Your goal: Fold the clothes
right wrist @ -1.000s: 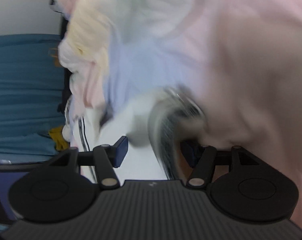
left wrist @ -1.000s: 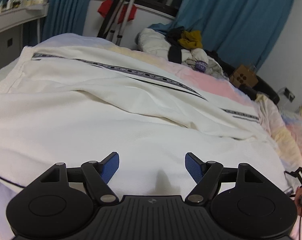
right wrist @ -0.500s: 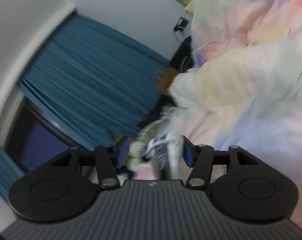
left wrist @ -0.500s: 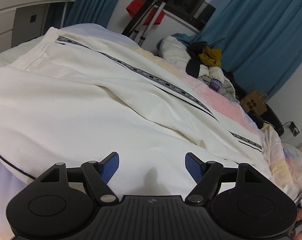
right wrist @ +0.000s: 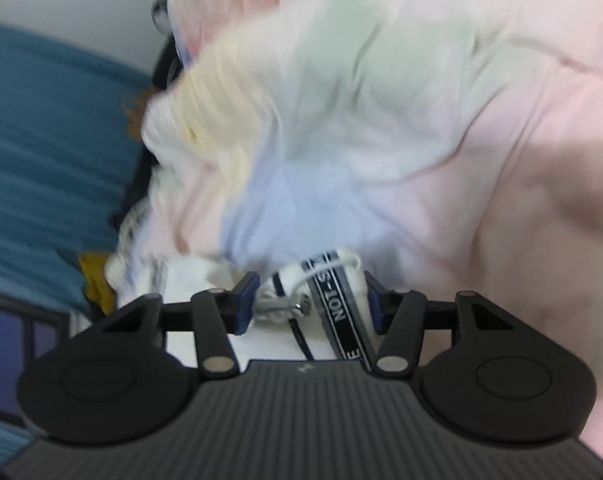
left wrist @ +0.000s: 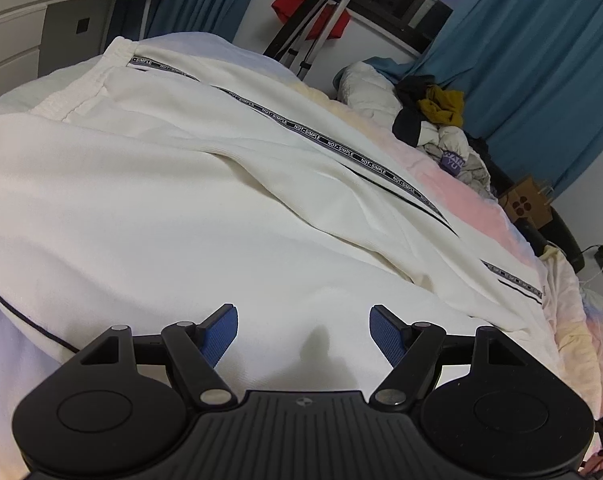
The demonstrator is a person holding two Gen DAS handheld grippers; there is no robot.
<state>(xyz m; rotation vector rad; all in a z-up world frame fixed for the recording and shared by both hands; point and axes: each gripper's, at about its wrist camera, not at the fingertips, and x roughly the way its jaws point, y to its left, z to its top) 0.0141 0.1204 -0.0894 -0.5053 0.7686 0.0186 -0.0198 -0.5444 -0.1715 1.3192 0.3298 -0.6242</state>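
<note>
A pair of cream-white trousers (left wrist: 189, 184) with a black lettered side stripe (left wrist: 341, 152) lies spread across the bed. Its elastic waistband (left wrist: 81, 92) is at the far left. My left gripper (left wrist: 303, 326) is open and empty, just above the near part of the trousers. In the blurred right wrist view, my right gripper (right wrist: 311, 300) has the bunched trouser cuff (right wrist: 333, 292) with the striped band and a cord between its fingers, which stand wide apart. The cuff fills the gap.
The bed has a pastel pink, yellow and blue sheet (left wrist: 473, 200). A pile of other clothes (left wrist: 429, 116) lies at the bed's far end. A tripod (left wrist: 313, 24), blue curtains (left wrist: 541, 60), white drawers (left wrist: 33, 32) and a cardboard box (left wrist: 529, 204) stand around.
The left gripper has drifted toward the waistband side, still open. The right gripper has swung about with the cuff between its fingers; its view is blurred by motion.
</note>
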